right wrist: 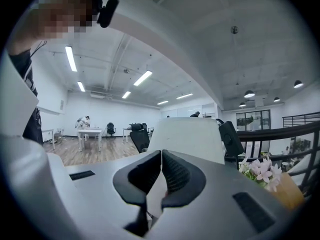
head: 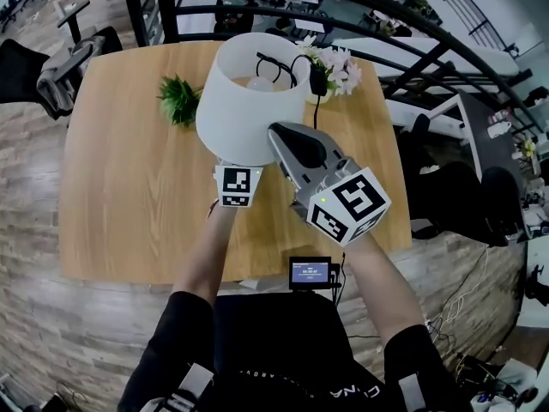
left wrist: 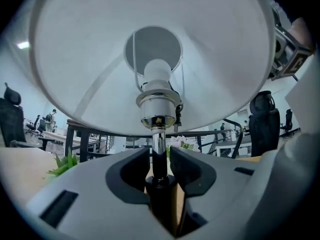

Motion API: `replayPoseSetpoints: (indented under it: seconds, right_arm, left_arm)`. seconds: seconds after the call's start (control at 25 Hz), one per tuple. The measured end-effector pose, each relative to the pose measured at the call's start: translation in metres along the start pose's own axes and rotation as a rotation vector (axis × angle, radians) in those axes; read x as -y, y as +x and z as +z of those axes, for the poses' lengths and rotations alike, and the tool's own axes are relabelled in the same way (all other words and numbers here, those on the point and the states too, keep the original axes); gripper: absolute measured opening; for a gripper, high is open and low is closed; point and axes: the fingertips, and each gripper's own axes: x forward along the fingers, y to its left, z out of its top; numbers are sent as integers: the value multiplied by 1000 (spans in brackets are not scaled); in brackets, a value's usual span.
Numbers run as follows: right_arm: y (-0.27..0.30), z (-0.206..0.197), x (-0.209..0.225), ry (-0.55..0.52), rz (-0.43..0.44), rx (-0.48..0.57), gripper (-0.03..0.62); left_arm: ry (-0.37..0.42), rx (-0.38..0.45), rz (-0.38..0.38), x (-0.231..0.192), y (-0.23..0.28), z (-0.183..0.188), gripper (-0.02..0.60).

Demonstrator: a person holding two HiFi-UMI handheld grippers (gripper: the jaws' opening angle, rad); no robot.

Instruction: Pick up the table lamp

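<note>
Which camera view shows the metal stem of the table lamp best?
The left gripper view: the stem rises between the fingers of the left gripper up to the bulb socket. In the head view the shade hides the stem from above. The right gripper view shows only the shade's outer side.

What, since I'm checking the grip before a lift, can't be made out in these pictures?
- The lamp base: in the head view it is under the lampshade; in the left gripper view it is behind the body of the left gripper.
- The left gripper's jaws: in the head view they are under the lampshade, and only its marker cube shows.
- The small screen: in the head view its print is too small to read.
</note>
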Motion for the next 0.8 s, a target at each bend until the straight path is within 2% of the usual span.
replayPoseSetpoints:
  seconds: [0.24, 0.36, 0.64, 0.8]
  right_arm:
    - [4, 1, 25, 33, -30, 11, 29]
    - [5, -4, 29, 24, -23, -6, 29]
    - [4, -13, 35, 38, -8, -10, 29]
    - [8, -12, 30, 45, 4, -1, 29]
  left_arm:
    - [-19, -1, -9, -3, 21, 2, 98]
    - [8, -9, -35, -2, 25, 4, 89]
    - [48, -25, -39, -3, 27, 6, 72]
    - [43, -22, -37, -8, 23, 8, 66]
